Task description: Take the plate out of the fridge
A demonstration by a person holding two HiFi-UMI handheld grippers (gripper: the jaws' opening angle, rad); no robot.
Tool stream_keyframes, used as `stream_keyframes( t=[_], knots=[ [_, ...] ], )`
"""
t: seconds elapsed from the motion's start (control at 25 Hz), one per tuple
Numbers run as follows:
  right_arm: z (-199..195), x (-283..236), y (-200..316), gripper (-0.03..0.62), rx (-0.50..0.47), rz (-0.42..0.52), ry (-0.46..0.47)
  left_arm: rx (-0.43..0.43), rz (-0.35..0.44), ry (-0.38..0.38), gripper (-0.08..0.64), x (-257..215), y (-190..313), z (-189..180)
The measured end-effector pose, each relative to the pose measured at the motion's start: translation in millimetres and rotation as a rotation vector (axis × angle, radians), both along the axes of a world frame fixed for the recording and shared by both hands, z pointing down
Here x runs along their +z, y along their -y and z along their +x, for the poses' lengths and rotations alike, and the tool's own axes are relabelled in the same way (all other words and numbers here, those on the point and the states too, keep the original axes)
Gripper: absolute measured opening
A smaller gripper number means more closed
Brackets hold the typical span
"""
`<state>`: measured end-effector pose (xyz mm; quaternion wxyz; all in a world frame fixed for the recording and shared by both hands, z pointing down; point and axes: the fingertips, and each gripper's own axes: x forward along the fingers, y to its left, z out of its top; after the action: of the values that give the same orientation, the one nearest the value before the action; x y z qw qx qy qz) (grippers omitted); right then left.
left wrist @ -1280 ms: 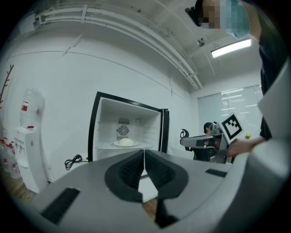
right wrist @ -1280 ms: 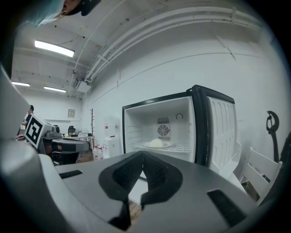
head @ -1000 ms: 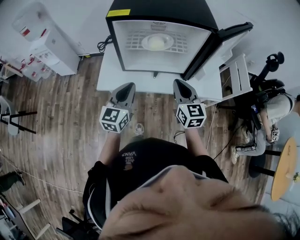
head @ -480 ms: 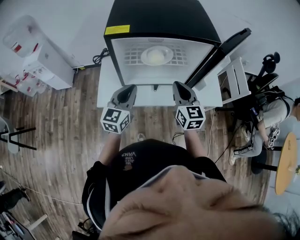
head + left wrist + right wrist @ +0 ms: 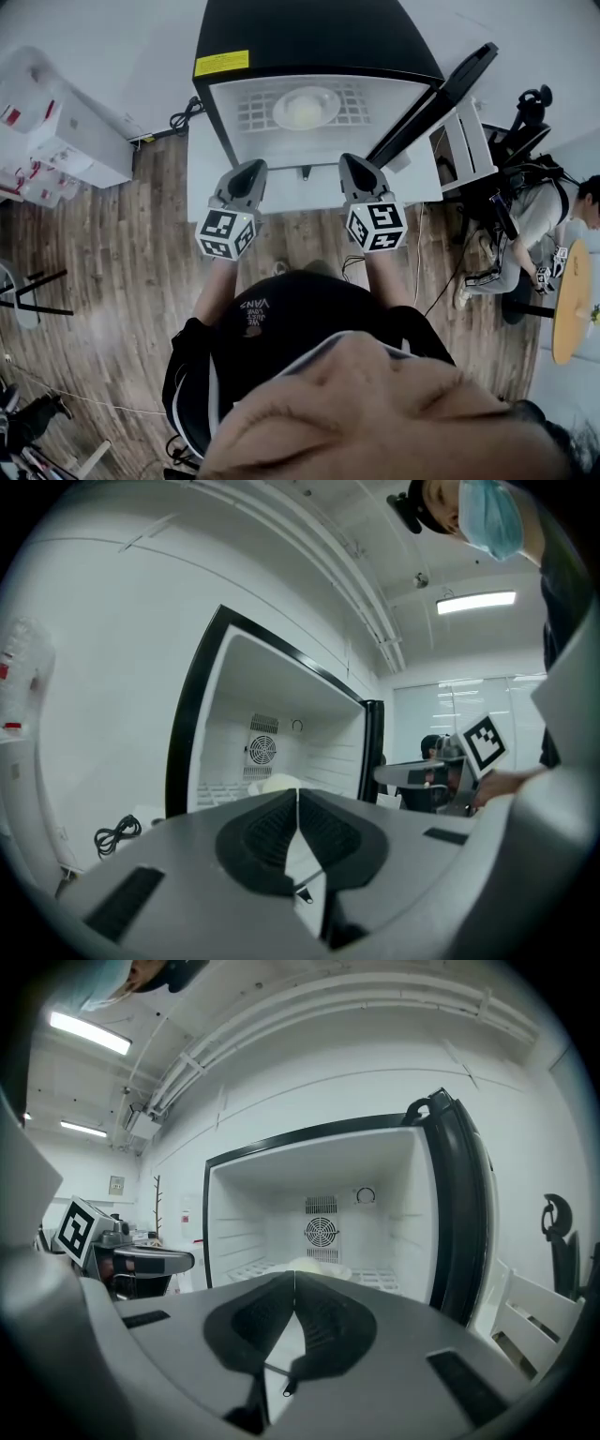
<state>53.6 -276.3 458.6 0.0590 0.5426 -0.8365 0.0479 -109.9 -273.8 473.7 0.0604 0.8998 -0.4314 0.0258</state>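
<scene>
Head view: plate on the open fridge's shelf, door swung right, seated person beyond; left gripper and right gripper outside. Left gripper view: jaws pressed together, empty, hiding most of the plate. Right gripper view: likewise, plate's lower edge covered.

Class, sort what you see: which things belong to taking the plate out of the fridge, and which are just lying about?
For the job: plate; fridge, standing open; left tongs, shut and empty; right tongs, likewise.
Lying about: coiled cable; white chair; round wooden table; seated person.
</scene>
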Motion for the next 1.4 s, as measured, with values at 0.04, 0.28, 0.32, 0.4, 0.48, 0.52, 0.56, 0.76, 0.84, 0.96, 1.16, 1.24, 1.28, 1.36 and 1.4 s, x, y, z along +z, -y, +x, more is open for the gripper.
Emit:
stream_keyframes(
  t=[0.04, 0.28, 0.32, 0.4, 0.48, 0.52, 0.56, 0.76, 0.84, 0.96, 1.16, 1.24, 1.28, 1.36, 1.4],
  knots=[
    [1, 1, 2, 0.012, 0.001, -0.003, -0.001, 0.002, -0.002, -0.002, 0.017, 1, 2, 1],
    [7, 1, 16, 0.012, -0.010, -0.007, -0.007, 0.007, -0.021, -0.011, 0.017, 4, 14, 13],
    [9, 1, 19, 0.012, -0.014, -0.009, -0.007, 0.005, -0.022, -0.011, 0.017, 3, 17, 15],
    [11, 0, 27, 0.012, -0.024, -0.013, -0.009, -0.001, -0.020, -0.009, 0.017, 1, 22, 19],
    [12, -1, 34, 0.012, -0.036, -0.014, -0.012, -0.008, -0.020, -0.008, 0.017, 0, 28, 22],
    [13, -2, 38, 0.011, -0.041, -0.013, -0.012, -0.011, -0.021, -0.008, 0.017, 0, 31, 24],
    [14, -3, 42, 0.012, -0.045, -0.013, -0.012, -0.014, -0.022, -0.008, 0.017, 0, 35, 26],
    [19, -3, 58, 0.012, -0.064, -0.011, -0.010, -0.027, -0.024, 0.001, 0.017, 1, 49, 34],
    [21, -2, 64, 0.012, -0.068, -0.009, -0.010, -0.031, -0.022, 0.003, 0.017, 1, 54, 36],
    [22, -1, 70, 0.012, -0.076, -0.008, -0.009, -0.033, -0.025, 0.001, 0.017, 2, 60, 39],
    [23, -4, 80, 0.012, -0.097, -0.002, -0.015, -0.044, -0.050, -0.037, 0.017, 1, 70, 44],
    [24, -4, 84, 0.012, -0.102, -0.001, -0.015, -0.054, -0.083, -0.073, 0.017, 4, 74, 43],
    [24, -4, 86, 0.012, -0.105, -0.002, -0.016, -0.061, -0.101, -0.093, 0.017, 5, 76, 42],
    [24, -4, 89, 0.012, -0.110, -0.005, -0.020, -0.076, -0.128, -0.118, 0.017, 8, 80, 40],
    [25, -3, 90, 0.012, -0.112, -0.008, -0.022, -0.083, -0.139, -0.125, 0.017, 10, 81, 40]
  ],
)
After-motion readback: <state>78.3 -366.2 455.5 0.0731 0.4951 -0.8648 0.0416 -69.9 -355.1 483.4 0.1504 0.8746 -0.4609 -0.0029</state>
